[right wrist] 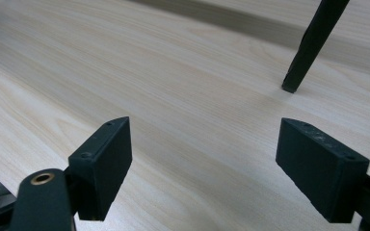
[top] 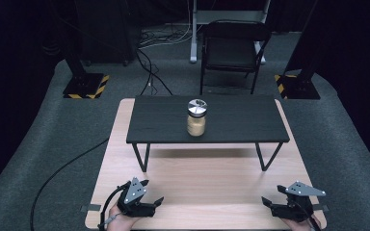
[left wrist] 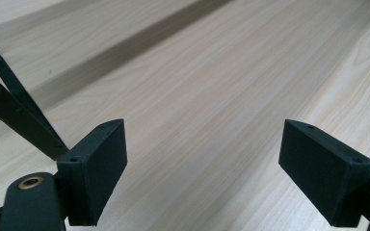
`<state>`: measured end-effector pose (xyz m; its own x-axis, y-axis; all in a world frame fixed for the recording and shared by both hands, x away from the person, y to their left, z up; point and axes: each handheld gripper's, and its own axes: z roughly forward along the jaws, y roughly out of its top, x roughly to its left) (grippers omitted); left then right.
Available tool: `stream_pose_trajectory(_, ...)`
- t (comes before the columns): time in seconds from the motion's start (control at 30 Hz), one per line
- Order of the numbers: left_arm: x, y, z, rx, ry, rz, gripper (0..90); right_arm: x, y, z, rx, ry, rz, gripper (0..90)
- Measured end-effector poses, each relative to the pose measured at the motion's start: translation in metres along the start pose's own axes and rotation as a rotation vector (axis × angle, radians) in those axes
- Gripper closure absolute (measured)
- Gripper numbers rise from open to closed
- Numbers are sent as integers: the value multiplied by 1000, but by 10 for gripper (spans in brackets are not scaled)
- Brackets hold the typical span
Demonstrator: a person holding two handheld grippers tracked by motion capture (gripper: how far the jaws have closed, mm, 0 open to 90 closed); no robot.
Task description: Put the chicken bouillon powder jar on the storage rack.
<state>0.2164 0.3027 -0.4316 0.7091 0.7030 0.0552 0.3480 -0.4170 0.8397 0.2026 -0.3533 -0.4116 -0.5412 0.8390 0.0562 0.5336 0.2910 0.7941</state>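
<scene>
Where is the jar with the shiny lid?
In the high view, the jar stands upright near the middle of the small black shelf on the wooden table, far from both hand-held grippers.

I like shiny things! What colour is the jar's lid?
Silver, shiny metal. The lid shows best in the high view.

Left gripper (left wrist: 202, 168) fingers (left wrist: 99, 168) spread wide, pale wooden tabletop (left wrist: 212, 86), black stand leg (left wrist: 14, 110)

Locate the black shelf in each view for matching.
High view: black shelf at centre, standing on the tabletop.
Left gripper view: one shelf leg at the left edge.
Right gripper view: one shelf leg at top right.
Shared landmark: light wooden tabletop.
</scene>
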Motion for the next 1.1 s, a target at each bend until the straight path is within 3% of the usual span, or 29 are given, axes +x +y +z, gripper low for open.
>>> stream_pose_trajectory(1.1, 2, 1, 3, 3, -21, 1, 172, 1, -1, 0, 6, -5, 1, 192)
